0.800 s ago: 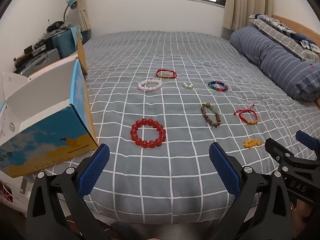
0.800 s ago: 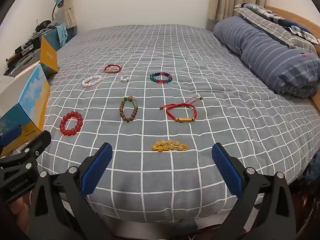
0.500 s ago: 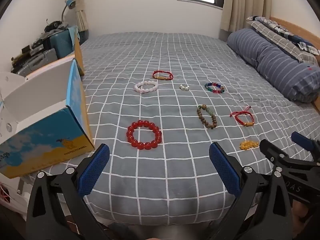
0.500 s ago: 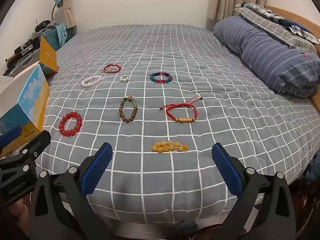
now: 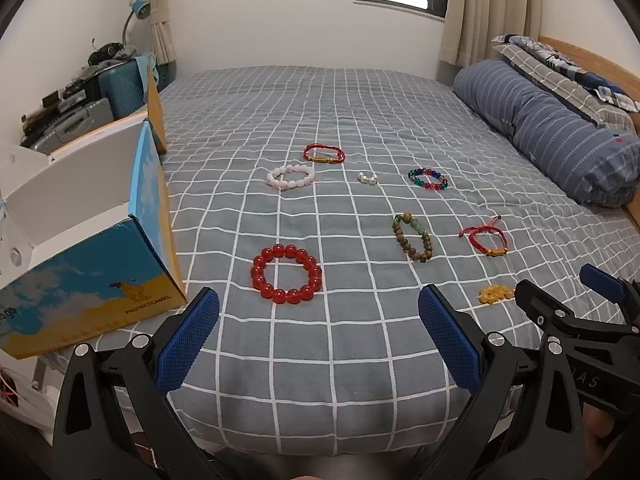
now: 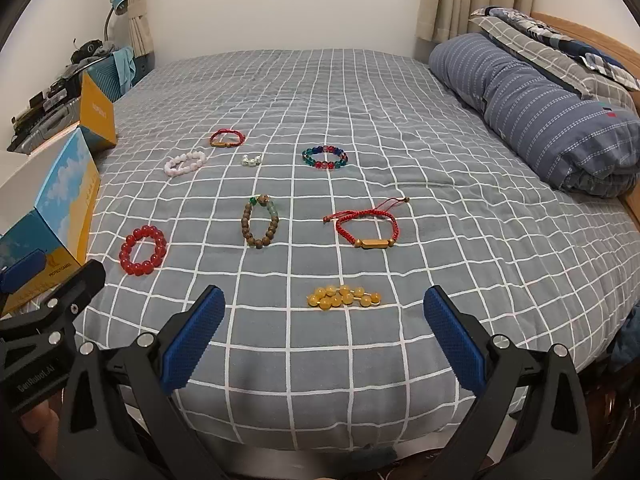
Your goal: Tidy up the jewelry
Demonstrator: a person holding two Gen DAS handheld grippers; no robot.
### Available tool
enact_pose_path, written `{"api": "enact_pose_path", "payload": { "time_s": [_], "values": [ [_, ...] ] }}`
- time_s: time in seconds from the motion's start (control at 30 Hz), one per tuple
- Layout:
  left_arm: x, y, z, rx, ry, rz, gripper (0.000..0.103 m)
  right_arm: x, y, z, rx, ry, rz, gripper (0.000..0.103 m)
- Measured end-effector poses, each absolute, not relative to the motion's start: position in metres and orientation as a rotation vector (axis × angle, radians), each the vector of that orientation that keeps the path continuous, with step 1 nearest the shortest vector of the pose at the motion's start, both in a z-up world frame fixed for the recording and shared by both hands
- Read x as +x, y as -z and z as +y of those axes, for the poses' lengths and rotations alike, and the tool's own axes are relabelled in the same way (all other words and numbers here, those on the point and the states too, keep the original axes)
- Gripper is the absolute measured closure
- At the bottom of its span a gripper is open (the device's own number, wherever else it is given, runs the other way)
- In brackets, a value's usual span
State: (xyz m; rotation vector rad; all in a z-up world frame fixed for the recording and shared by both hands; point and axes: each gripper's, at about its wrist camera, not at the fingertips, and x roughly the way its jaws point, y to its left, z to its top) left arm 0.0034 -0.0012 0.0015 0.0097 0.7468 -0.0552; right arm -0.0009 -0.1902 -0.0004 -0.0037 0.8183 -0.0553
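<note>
Both grippers hanging over the near edge of the bed (image 6: 400,92), fingers spread wide, holding nothing.

Left to right: box (image 5: 100,280) at the left edge, left gripper (image 5: 318,334) just short of the red bead bracelet (image 5: 286,274), right gripper (image 6: 324,336) just short of the yellow beads (image 6: 343,297).
</note>
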Motion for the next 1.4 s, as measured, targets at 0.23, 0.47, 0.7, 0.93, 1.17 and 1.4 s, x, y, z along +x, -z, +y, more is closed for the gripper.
{"api": "enact_pose_path", "payload": {
  "time_s": [0.23, 0.47, 0.7, 0.93, 1.17, 1.4],
  "values": [
    [0.0047, -0.0007, -0.0020, 0.013, 0.037, 0.751, 0.006, -0.0012, -0.0010, -0.1887, -0.002, 0.053, 0.814, 0.007],
    [0.0053, 0.0008, -0.0007, 0.010, 0.028, 0.757, 0.006, -0.0029, -0.0040, -0.1870, -0.003, 0.049, 0.807, 0.007],
    [0.0046, 0.0006, -0.0008, 0.018, 0.027, 0.754, 0.006, -0.0047, -0.0059, -0.1851, -0.007, 0.048, 0.802, 0.007],
    [0.0037, -0.0007, -0.0006, 0.018, 0.033, 0.753, 0.006, -0.0061, -0.0069, -0.1842, -0.009, 0.046, 0.799, 0.007],
    [0.0034, -0.0007, -0.0002, 0.019, 0.028, 0.754, 0.006, -0.0063, -0.0068, -0.1840, -0.009, 0.047, 0.799, 0.007],
    [0.0039, -0.0001, 0.0012, 0.015, 0.023, 0.757, 0.006, -0.0084, -0.0081, -0.1822, -0.011, 0.038, 0.793, 0.007]
  ]
}}
